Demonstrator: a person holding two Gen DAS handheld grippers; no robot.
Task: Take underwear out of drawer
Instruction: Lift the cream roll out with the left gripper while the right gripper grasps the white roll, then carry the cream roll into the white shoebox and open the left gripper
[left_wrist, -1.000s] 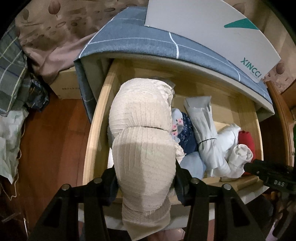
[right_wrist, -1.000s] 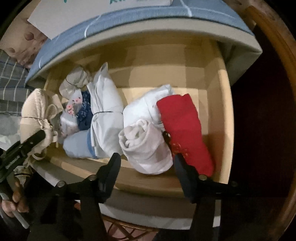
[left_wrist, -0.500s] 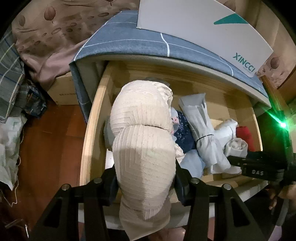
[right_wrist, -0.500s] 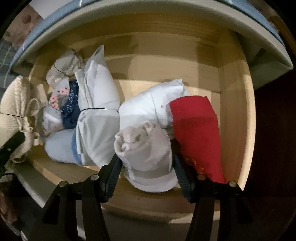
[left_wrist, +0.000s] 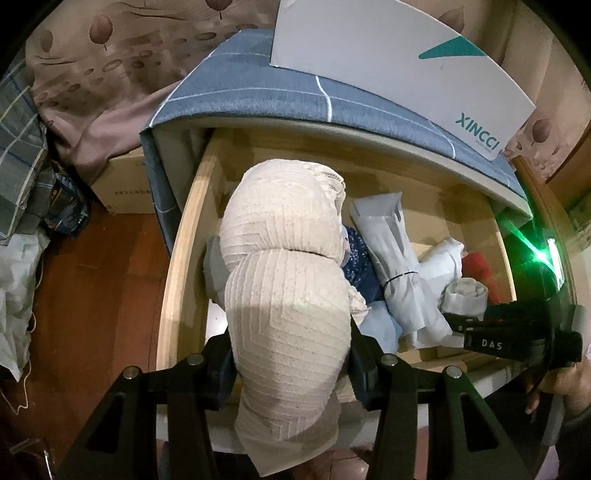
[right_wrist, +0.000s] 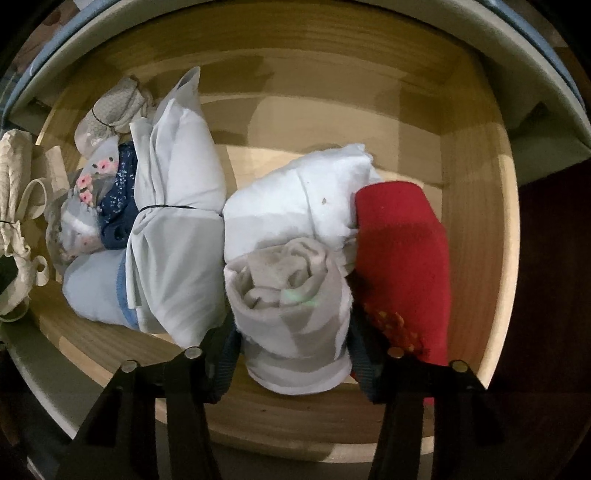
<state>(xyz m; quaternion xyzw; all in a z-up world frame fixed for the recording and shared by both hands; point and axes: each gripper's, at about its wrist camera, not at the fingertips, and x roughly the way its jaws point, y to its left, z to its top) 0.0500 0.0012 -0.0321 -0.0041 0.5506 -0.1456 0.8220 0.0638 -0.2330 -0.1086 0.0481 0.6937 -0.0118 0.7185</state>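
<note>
Cream ribbed underwear roll (left_wrist: 291, 325) is clamped between the pads of the left gripper (left_wrist: 291, 354), above the front edge of the wooden drawer (left_wrist: 184, 236). Inside the drawer, the right gripper (right_wrist: 291, 339) points down and its jaws are closing around a grey-white rolled garment (right_wrist: 291, 306), which lies just beside a red roll (right_wrist: 402, 266) and a white bundle (right_wrist: 299, 199).

Dim indoor light is being thrown from overhead; a green flare (left_wrist: 540, 254) is glaring at three o'clock, while fisheye edges are being bent and darkened.
</note>
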